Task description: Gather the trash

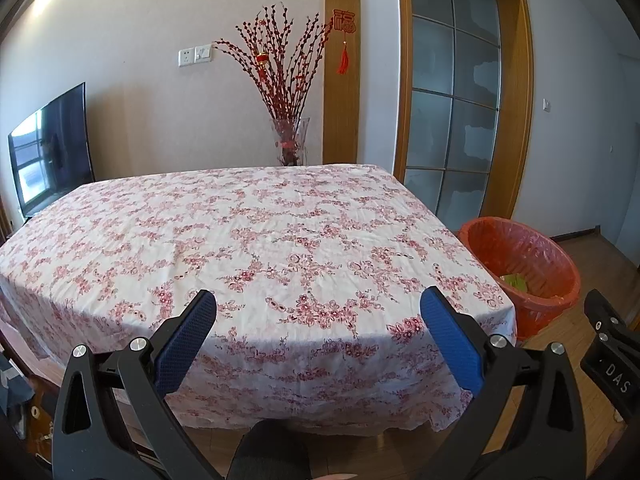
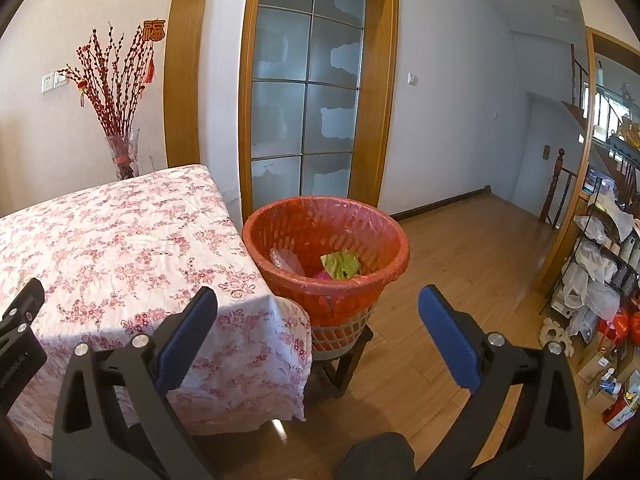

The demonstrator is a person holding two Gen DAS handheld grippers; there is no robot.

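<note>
I am holding both tongs spread wide, nothing pinched: left tongs (image 1: 318,316) are facing the surface (image 1: 256,240), right tongs (image 2: 318,312) are facing the bin (image 2: 326,240). Ref. landmark = bin, which is standing on a dark stand just beside the surface's right edge. Trash is lying inside the bin: 1 yellow-green wrapper (image 2: 341,264), 1 clear plastic piece (image 2: 285,260), and a pink scrap below the wrapper, approx. 3 items; more may be hidden. On the surface I am seeing 0 loose items, only the floral cloth. Judgement: collection is looking near complete. The bin is lying straight ahead of the right tongs and off to the right of the left tongs, so the right hand is nearer for any drop. Count: 1 bin, 1 surface, 2 tongs.
</note>
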